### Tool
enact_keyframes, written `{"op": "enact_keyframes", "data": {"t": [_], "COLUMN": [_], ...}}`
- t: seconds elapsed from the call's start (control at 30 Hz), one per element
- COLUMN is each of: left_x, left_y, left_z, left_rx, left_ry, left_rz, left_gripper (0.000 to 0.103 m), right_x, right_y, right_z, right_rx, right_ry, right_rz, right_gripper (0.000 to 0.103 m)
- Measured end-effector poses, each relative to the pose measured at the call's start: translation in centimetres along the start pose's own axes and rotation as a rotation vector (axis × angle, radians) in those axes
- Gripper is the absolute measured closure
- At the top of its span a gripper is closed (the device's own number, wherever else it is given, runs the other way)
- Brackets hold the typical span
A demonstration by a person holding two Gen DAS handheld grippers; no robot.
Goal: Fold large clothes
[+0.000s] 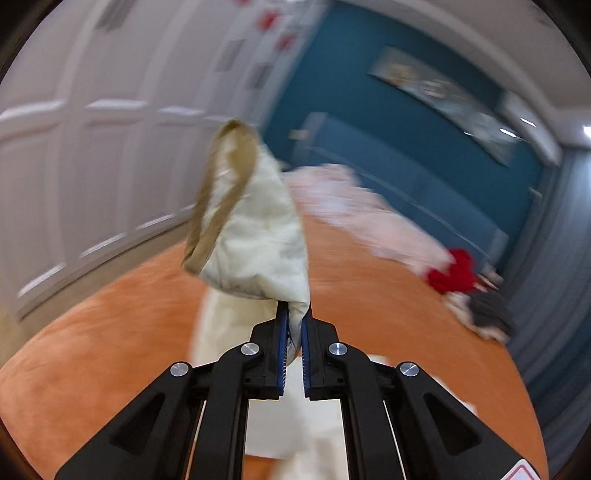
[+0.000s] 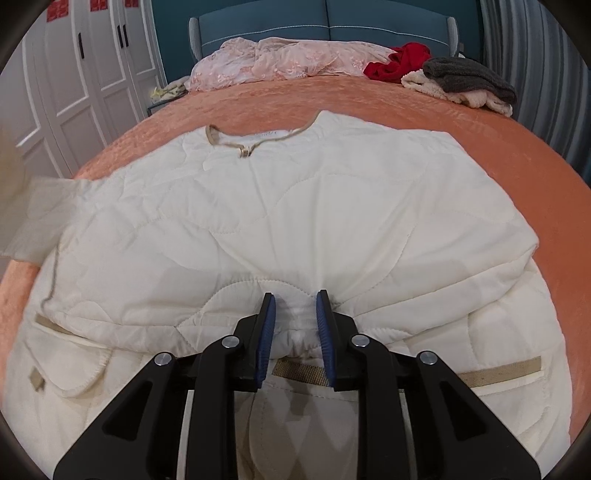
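Jacket: one white quilted jacket (image 2: 295, 206), spread flat over the orange bedspread (image 2: 480, 122), tan-trimmed neckline (image 2: 255, 142) toward the headboard end. I count two tan bands on the near part, one at my left (image 2: 50, 321) and one at my right (image 2: 498, 373).

Sleeve cuff: one cuff (image 1: 251, 221) with a tan edge, lifted off the bed and standing up in front of the left camera; the view is blurred.

Left gripper (image 1: 294, 310): fingers nearly together, pinching cream fabric of that sleeve between the blue pads (image 1: 282, 332).

Right gripper (image 2: 294, 299): fingers partly apart, low over the jacket, with a bunched ridge of white fabric between the blue pads (image 2: 267, 332). I cannot tell if they press it or only straddle it.

Cord: one thin drawstring (image 2: 55, 269) trailing down the jacket's left side.

Other clothes: four items I can count at the far end of the bed. One pink lacy garment (image 2: 280, 61), one red garment (image 2: 400, 61), one dark grey knit (image 2: 469, 79) lying on one cream knit (image 2: 454, 94).

Surroundings: blue padded headboard (image 2: 325, 29) behind the pile; white panelled wardrobe doors (image 2: 85, 74) to my left; some small yellowish thing (image 2: 166, 92) at the bed's far left corner, too small to identify.

In the way: the raised cuff hides the middle of the left view.
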State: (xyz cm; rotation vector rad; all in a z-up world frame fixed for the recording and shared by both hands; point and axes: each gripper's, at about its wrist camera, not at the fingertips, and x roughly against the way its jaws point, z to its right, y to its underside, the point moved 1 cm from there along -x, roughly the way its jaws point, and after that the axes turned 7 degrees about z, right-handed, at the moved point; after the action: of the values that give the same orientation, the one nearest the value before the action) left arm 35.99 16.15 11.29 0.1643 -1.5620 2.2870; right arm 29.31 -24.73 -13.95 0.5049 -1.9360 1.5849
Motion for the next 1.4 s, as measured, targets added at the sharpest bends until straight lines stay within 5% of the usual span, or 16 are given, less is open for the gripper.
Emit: {"op": "enact_keyframes", "data": {"t": [0.03, 0.1, 0.3, 0.53, 0.67, 0.73, 0.83, 0.9, 1.1, 1.27, 1.4], "left_x": [-0.1, -0.7, -3.9, -8.9, -10.2, -9.6, -6.9, -6.2, -6.7, -7.6, -8.7], "left_y": [0.4, 1.7, 8.5, 20.2, 24.9, 25.1, 23.3, 21.8, 20.3, 20.7, 20.8], "left_z": [3.2, 7.8, 19.8, 26.2, 24.9, 24.1, 21.1, 18.4, 6.3, -1.9, -4.5], "left_rx": [-0.023, -0.049, -0.121, -0.172, -0.11, -0.031, 0.073, 0.11, 0.309, 0.502, 0.606], "left_ry": [0.055, 0.123, 0.243, 0.211, 0.211, 0.253, 0.309, 0.283, 0.049, -0.051, -0.076], "left_rz": [-0.012, -0.038, -0.196, -0.438, -0.559, -0.586, -0.521, -0.484, -0.485, -0.496, -0.484], "left_gripper": [0.099, 0.099, 0.099, 0.093, 0.062, 0.062, 0.059, 0.045, 0.045, 0.045, 0.045], "right_x": [0.7, 2.7, 6.8, 10.0, 11.3, 11.6, 11.2, 10.6, 6.6, 3.5, 1.5], "right_y": [-0.2, -0.4, -0.3, 1.1, 2.0, 2.0, 0.9, -0.3, -3.0, -3.0, -2.9], "right_z": [0.1, 0.7, 3.8, 8.1, 9.3, 9.7, 10.0, 10.0, 10.4, 10.4, 10.2], "right_rx": [-0.015, -0.06, -0.176, -0.246, -0.248, -0.257, -0.274, -0.289, -0.358, -0.368, -0.384], "right_ry": [-0.003, -0.015, -0.078, -0.073, -0.066, -0.077, -0.106, -0.12, -0.118, -0.089, -0.114], "right_rz": [0.019, 0.082, 0.143, 0.145, 0.13, 0.127, 0.122, 0.121, 0.076, 0.01, -0.059], "right_gripper": [0.058, 0.047, 0.048, 0.046, 0.04, 0.039, 0.035, 0.034, 0.029, 0.029, 0.057]}}
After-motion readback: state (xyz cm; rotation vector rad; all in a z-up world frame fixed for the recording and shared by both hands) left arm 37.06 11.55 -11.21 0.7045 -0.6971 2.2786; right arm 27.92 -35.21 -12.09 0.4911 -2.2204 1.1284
